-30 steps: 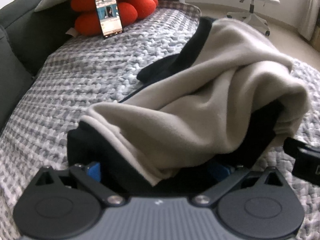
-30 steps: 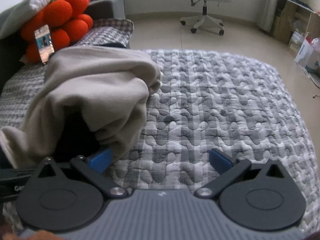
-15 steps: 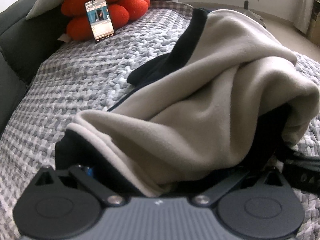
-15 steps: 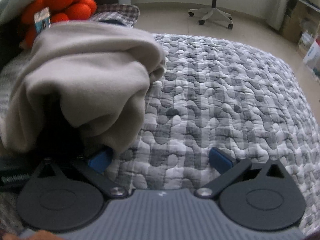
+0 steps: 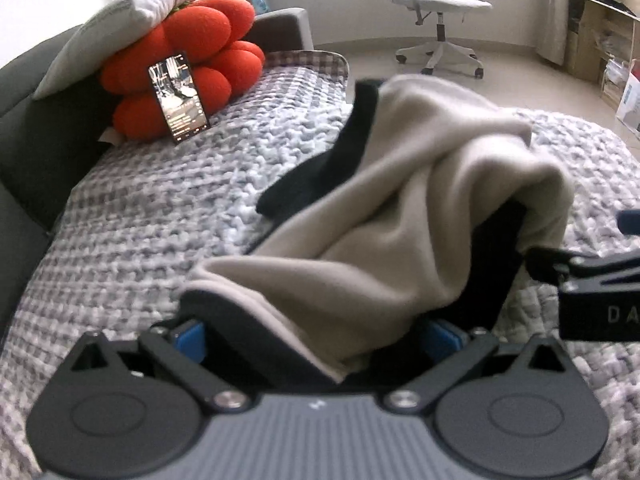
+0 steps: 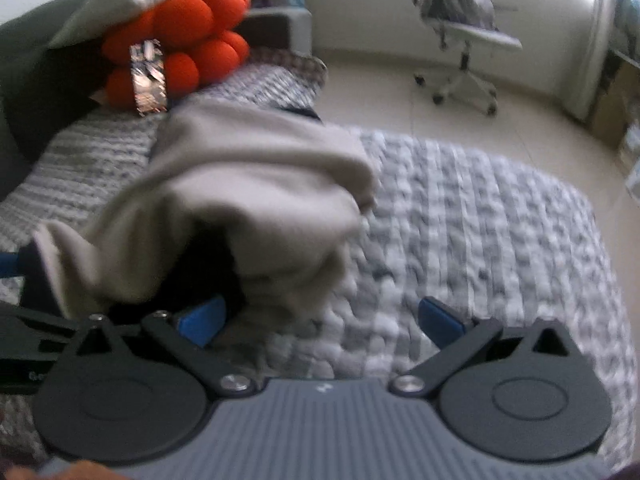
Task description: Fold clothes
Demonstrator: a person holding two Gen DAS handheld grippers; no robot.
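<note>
A beige fleece garment with a black lining (image 5: 400, 216) lies bunched on the grey knitted blanket (image 5: 160, 216). Its near end drapes over my left gripper (image 5: 316, 334), whose blue pads (image 5: 188, 336) stand wide apart with the cloth lying between them. In the right wrist view the same garment (image 6: 248, 192) sits left of centre. My right gripper (image 6: 320, 320) is open; its left pad (image 6: 202, 318) touches the garment's edge and its right pad (image 6: 440, 318) is over bare blanket. The right gripper's body shows at the left wrist view's right edge (image 5: 592, 280).
An orange lobed cushion (image 5: 188, 68) with a phone (image 5: 178, 98) leaning on it sits at the back left, under a grey pillow (image 5: 128, 20). A dark sofa back (image 5: 24, 128) runs along the left. A white office chair (image 5: 436, 12) stands on the floor beyond.
Both grippers have risen and tilted up, so more of the room shows. The garment's near end has lifted with the left gripper. The right gripper has stayed open beside the cloth.
</note>
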